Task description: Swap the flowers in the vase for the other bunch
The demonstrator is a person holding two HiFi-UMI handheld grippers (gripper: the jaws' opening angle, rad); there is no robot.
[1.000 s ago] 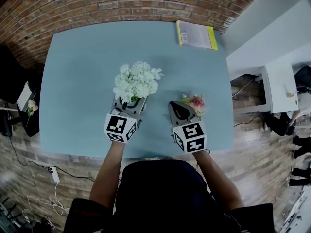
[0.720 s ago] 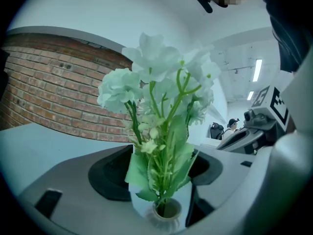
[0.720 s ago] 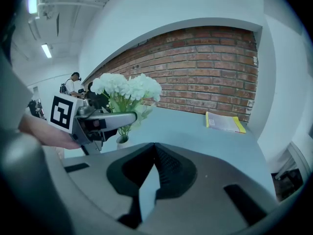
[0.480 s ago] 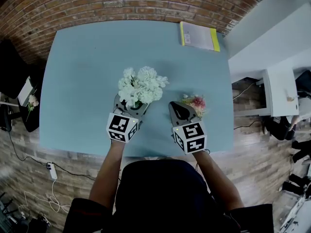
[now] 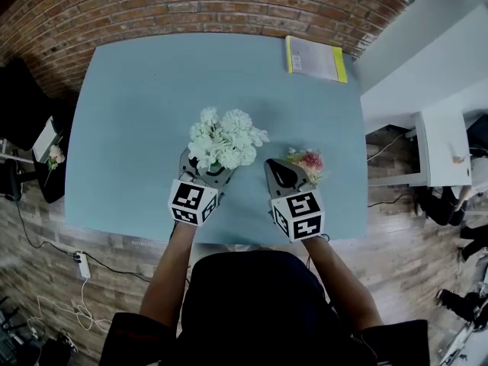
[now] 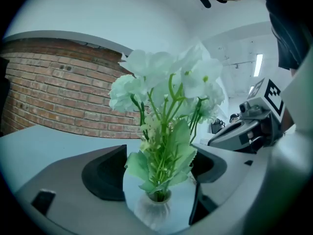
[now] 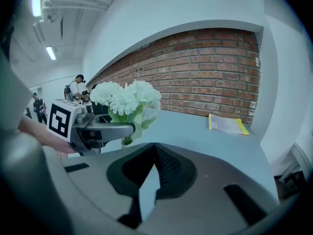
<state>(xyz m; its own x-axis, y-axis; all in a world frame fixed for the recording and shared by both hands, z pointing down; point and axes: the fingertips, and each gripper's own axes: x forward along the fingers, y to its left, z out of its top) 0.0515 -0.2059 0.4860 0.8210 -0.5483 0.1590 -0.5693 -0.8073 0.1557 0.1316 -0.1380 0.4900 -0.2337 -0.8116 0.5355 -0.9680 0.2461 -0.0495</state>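
White flowers stand upright in a small clear vase on the blue table. My left gripper sits around the vase. Its jaws are opening, with the vase between them and a gap at each pad. In the head view the blooms hide the vase. The other bunch, pink and cream flowers, lies on the table just right of my right gripper. That gripper is shut with nothing between its jaws, and its tips meet. The white flowers and left gripper show in the right gripper view.
A yellow-edged booklet lies at the table's far right corner, by the brick wall. A white desk stands to the right. Both grippers are close to the table's near edge.
The left jaws have spread wider around the vase, and the white bunch now stands a little more upright. The right gripper has stayed put, shut.
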